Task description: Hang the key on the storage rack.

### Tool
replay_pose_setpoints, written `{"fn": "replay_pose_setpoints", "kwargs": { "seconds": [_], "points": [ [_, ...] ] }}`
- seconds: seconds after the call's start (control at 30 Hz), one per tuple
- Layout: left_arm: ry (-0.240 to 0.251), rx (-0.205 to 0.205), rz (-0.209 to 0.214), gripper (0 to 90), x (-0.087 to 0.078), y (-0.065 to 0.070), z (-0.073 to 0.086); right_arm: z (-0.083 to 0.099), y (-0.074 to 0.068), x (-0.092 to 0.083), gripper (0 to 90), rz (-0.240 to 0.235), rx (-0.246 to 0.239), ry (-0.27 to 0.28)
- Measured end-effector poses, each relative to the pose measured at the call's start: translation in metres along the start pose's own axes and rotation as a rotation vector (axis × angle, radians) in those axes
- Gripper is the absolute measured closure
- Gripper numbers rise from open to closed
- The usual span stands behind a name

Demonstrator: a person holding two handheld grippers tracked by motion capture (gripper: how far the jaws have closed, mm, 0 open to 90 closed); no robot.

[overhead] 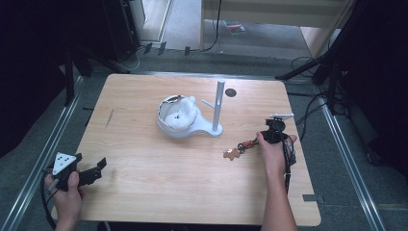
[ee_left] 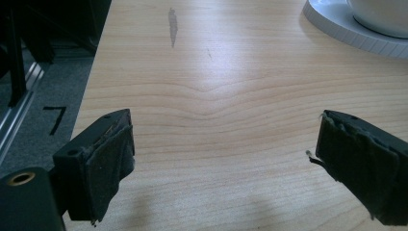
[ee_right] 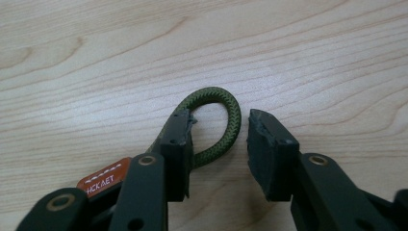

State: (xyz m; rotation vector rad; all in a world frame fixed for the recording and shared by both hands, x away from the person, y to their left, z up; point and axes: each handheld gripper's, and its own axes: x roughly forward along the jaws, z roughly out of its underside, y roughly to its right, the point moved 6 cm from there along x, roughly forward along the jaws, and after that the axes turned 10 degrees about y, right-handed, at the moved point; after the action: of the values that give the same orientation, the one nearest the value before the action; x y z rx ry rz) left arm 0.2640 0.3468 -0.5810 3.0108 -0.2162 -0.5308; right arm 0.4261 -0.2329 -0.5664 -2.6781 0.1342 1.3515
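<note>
Two grippers are seen at the near side of the table (overhead: 144, 192), one in each hand. At the near left corner, the left gripper (overhead: 98, 169) is held low over the wood, pointed toward the right, with its grey three-cornered plate on top. Its jaws are spread wide and nothing is caught between them; in the left gripper view just bare wood grain is seen between the two black pads (ee_left: 110, 168).

Over at the near right, the right gripper (ee_right: 219, 144) is angled down at the keychain (overhead: 239, 149), which is laid flat on the table a bit left of that hand. The jaws are set fairly narrow around the green cord loop (ee_right: 219, 120): the loop is sitting between them, right up against the left pad, while a clear gap is left on the right pad's side, so it isn't pinched yet. An orange tag (ee_right: 103, 180) with white lettering is tucked under the left jaw. In the high view a small brown charm (overhead: 232, 154) is seen at the keychain's left end.

Farther back, near the middle of the table, a white stand (overhead: 217, 108) with an upright post and a round dish base is placed, and something white is piled in the dish. A small dark disc (overhead: 231, 92) is spotted just beyond the post.
</note>
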Motion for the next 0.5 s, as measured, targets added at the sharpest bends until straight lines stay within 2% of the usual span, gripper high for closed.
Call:
{"fn": "replay_pose_setpoints", "kwargs": {
  "seconds": [0.07,0.17,0.2,0.43,0.5],
  "points": [
    [0.000,-0.002,0.000,6.9,0.0000,0.0000,0.0000,-0.0002,0.0004,0.0003,71.7,0.015,-0.006,0.002],
    [0.000,0.000,-0.001,7.0,0.0001,0.0001,0.0000,-0.0006,0.0004,0.0014,81.0,0.067,-0.032,0.018],
    [0.000,0.000,0.000,7.0,0.0001,0.0000,0.0000,-0.0006,0.0004,0.0014,81.0,0.067,-0.032,0.018],
    [0.007,-0.009,0.000,7.0,-0.0001,-0.0003,-0.0002,0.0007,-0.0070,0.0021,87.3,0.121,-0.138,0.038],
    [0.006,-0.010,0.000,7.0,-0.0001,-0.0004,-0.0002,0.0006,-0.0072,0.0021,87.5,0.121,-0.141,0.040]
  ]
}}
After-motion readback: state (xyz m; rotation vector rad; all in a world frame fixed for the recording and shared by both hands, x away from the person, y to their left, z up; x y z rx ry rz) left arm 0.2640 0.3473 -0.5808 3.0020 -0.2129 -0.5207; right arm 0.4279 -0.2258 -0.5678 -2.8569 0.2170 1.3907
